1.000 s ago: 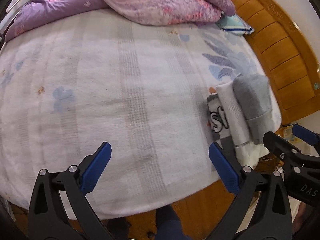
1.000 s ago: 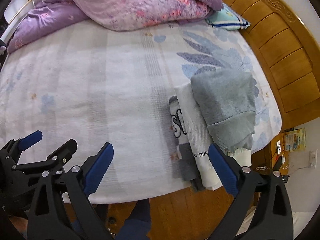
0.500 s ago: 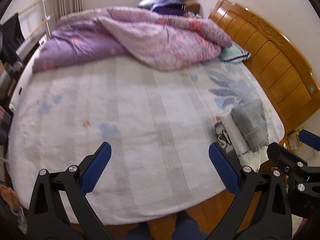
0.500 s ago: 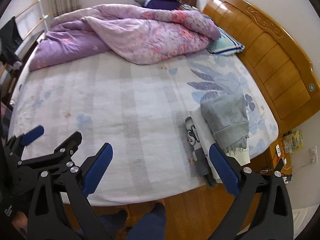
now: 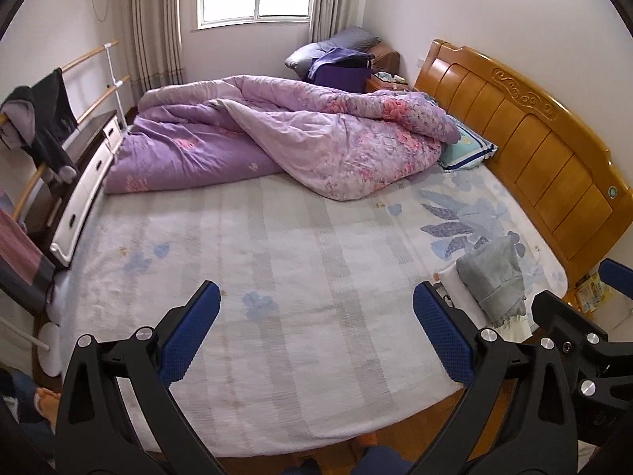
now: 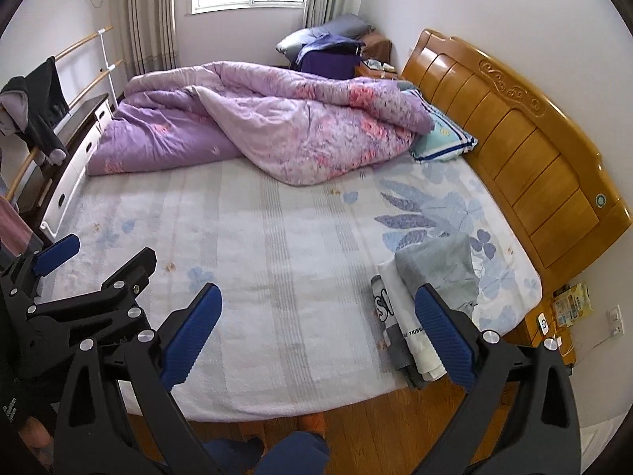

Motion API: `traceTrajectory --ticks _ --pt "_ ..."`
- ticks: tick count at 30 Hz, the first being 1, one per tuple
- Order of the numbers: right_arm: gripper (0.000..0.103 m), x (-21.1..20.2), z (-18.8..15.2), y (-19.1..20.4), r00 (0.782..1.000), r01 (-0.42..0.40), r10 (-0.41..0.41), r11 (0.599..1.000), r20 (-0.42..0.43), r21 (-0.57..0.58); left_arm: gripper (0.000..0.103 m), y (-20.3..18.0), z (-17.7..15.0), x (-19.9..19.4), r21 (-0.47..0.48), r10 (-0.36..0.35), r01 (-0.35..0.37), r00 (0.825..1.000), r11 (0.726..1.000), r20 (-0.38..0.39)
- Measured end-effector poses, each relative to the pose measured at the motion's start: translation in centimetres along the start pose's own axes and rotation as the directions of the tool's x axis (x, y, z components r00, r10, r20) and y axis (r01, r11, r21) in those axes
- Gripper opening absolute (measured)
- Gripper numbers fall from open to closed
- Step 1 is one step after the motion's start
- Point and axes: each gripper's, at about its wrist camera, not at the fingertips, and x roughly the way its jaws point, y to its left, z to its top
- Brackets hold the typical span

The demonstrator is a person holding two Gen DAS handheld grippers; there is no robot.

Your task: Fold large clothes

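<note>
Bedroom seen from above the bed's near edge. Left gripper and right gripper both hang with jaws wide apart, holding nothing. Stack of folded clothes, grey garment on top, sits at the mattress near corner beside the headboard. Folding looks finished for these; next move probably calls for fetching another unfolded garment
</note>
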Motion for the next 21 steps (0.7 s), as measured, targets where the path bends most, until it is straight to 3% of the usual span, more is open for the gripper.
traceTrajectory --ticks 8,14,21 --pt "0.095 -4.0 0.8 -0.6 0.998 -0.022 0.021 1.000 0.057 0.001 0.098 0.1 1.3 -4.4 -0.032 -0.006 0.007 1.000 0.999 0.024" --pt "0.095 -6.3 1.6 -1.3 0.993 -0.029 0.029 1.000 0.115 0.001 0.098 -0.4 2.6 -7.4 -0.038 -0.003 0.006 0.996 0.999 0.084" --pt "0.095 -7.3 1.7 -2.1 0.991 -0.021 0.023 1.000 0.129 -0.019 0.098 -0.9 3.6 -9.4 -0.049 -0.008 0.014 0.992 0.999 0.124"
